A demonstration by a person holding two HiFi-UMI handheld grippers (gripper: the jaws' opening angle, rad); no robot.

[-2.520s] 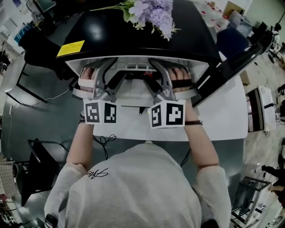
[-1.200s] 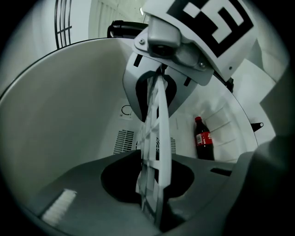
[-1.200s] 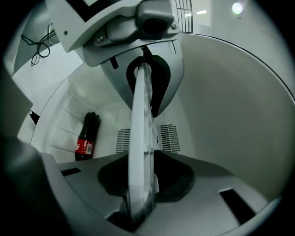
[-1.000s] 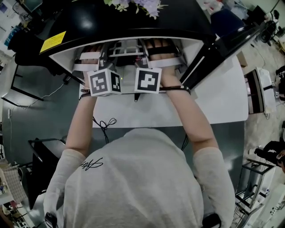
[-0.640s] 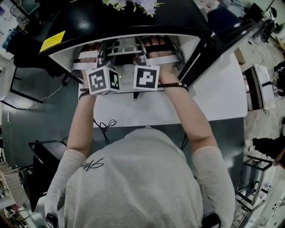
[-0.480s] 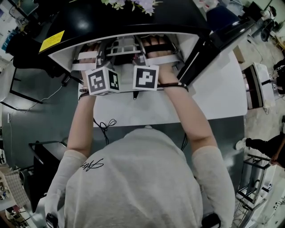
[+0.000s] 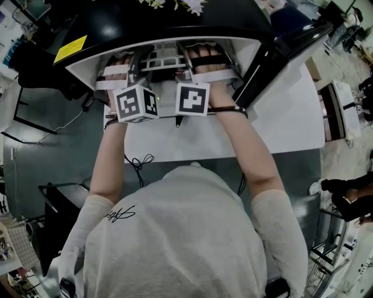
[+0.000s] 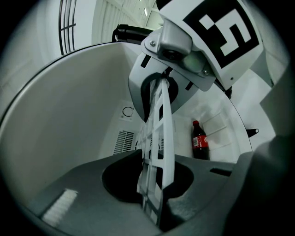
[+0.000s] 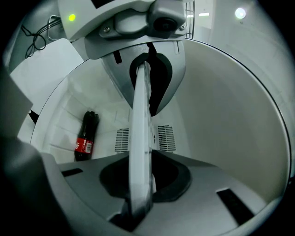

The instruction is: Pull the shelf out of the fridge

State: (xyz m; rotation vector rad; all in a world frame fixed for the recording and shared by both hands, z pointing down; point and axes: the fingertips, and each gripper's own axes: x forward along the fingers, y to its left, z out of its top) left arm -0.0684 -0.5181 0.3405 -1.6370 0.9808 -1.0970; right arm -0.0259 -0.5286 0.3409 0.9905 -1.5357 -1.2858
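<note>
The white wire shelf lies level inside the open black fridge. Both grippers reach into the opening side by side. My left gripper is shut on the shelf's front edge, which runs edge-on between its jaws in the left gripper view as a white grid. My right gripper is shut on the same edge just to the right, where the shelf shows as a thin white bar pinched between the jaws. Each marker cube faces up toward the head camera.
A cola bottle stands at the fridge's inner right wall, with vent slots on the back wall. The fridge door hangs open at the right. The fridge stands on a white table. Flowers lie on its top.
Since the earliest frame both grippers have gone deeper under the fridge's top edge and drawn closer together. Over the last second they have stayed in place on the shelf.
</note>
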